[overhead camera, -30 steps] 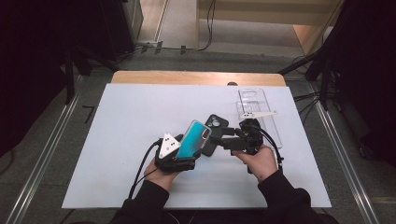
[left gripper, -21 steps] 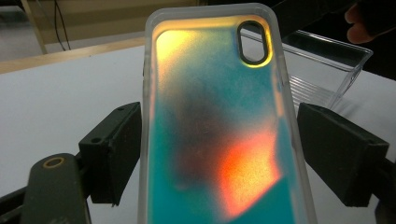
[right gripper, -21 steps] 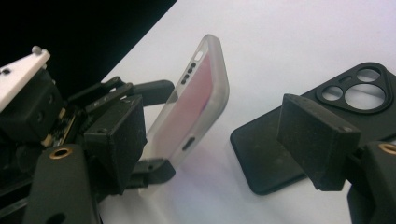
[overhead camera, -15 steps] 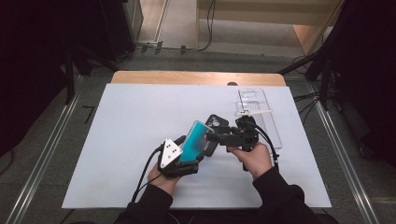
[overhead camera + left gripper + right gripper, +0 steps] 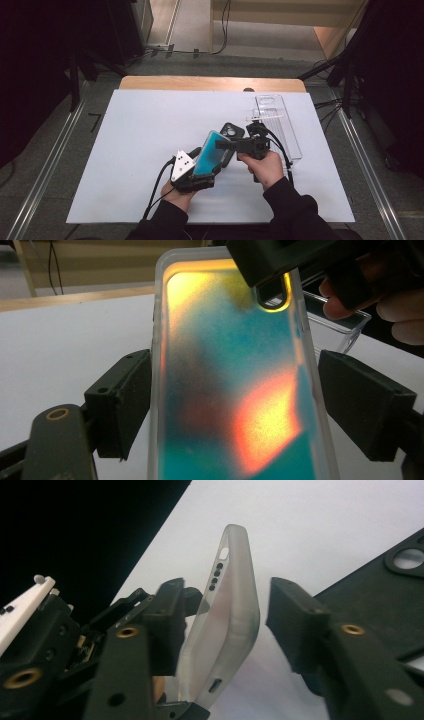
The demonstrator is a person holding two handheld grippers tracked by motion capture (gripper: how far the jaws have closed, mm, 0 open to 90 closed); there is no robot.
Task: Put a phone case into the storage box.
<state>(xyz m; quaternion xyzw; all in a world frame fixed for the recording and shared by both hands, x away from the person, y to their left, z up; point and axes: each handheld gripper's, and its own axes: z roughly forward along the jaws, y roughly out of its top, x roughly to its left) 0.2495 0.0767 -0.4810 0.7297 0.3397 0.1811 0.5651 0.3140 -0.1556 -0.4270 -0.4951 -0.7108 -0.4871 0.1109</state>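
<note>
A translucent phone case (image 5: 207, 152) with a teal, iridescent face is held tilted up off the white mat. My left gripper (image 5: 202, 165) is shut on its long sides, and in the left gripper view (image 5: 235, 405) both jaws flank the case (image 5: 230, 390). My right gripper (image 5: 225, 145) reaches in from the right over the case's far end. In the right gripper view the case's end (image 5: 227, 615) stands between that gripper's jaws (image 5: 227, 605). Those jaws have just been closing, and a gap still shows beside the right one.
A black phone case (image 5: 231, 132) lies flat on the mat just behind the grippers. A clear plastic box (image 5: 277, 125) stands at the right. The white mat (image 5: 140, 125) covers the table, whose wooden edge (image 5: 210, 82) shows at the back.
The right gripper's jaws have narrowed around the far end of the case. Both hands have hardly moved, and the left gripper keeps its hold.
</note>
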